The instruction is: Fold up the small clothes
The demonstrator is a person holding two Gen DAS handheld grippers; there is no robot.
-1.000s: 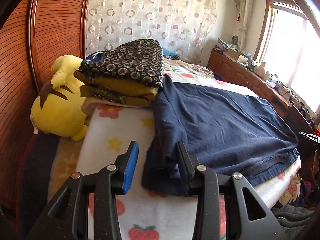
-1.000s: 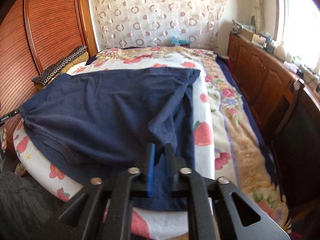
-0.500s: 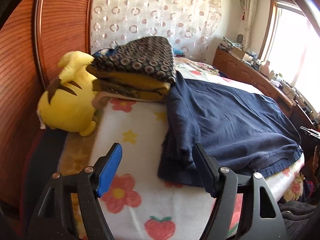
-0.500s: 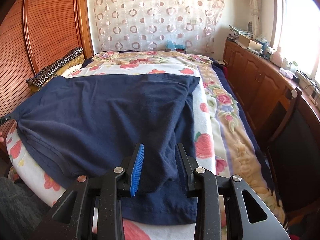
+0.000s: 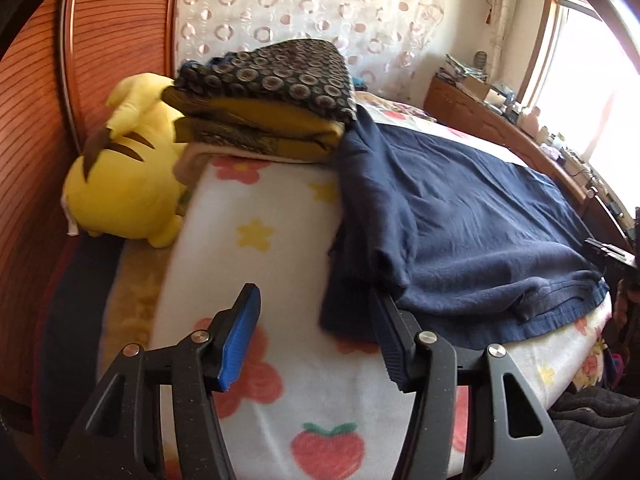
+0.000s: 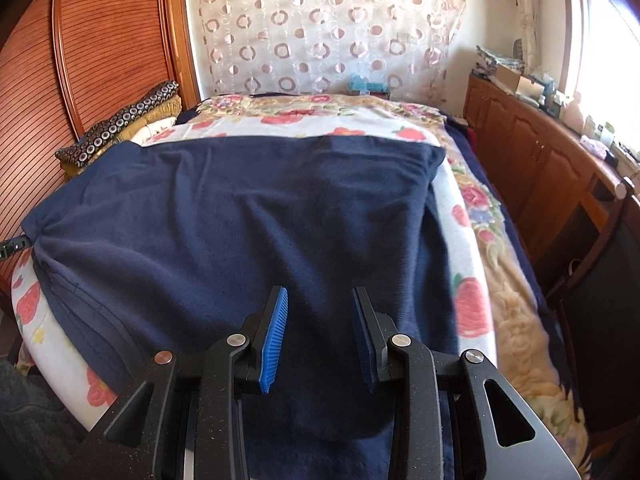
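The navy garment (image 6: 240, 216) lies spread across the bed's floral blanket (image 5: 256, 240), one corner bunched beside a stack of folded clothes (image 5: 272, 108) (a yellow plush toy (image 5: 120, 184) sits behind it). The left gripper (image 5: 316, 344) is closing, unclenched, over the garment's corner edge. The right gripper (image 6: 320, 336) hovers released above the fabric, pinching nothing.

A yellow plush (image 5: 124, 184) lies far left against the wooden wardrobe (image 5: 36, 128). Beside it sits a folded pile (image 5: 268, 108). A curtain (image 6: 320, 28) hangs far; cabinets (image 6: 532, 152) run right.
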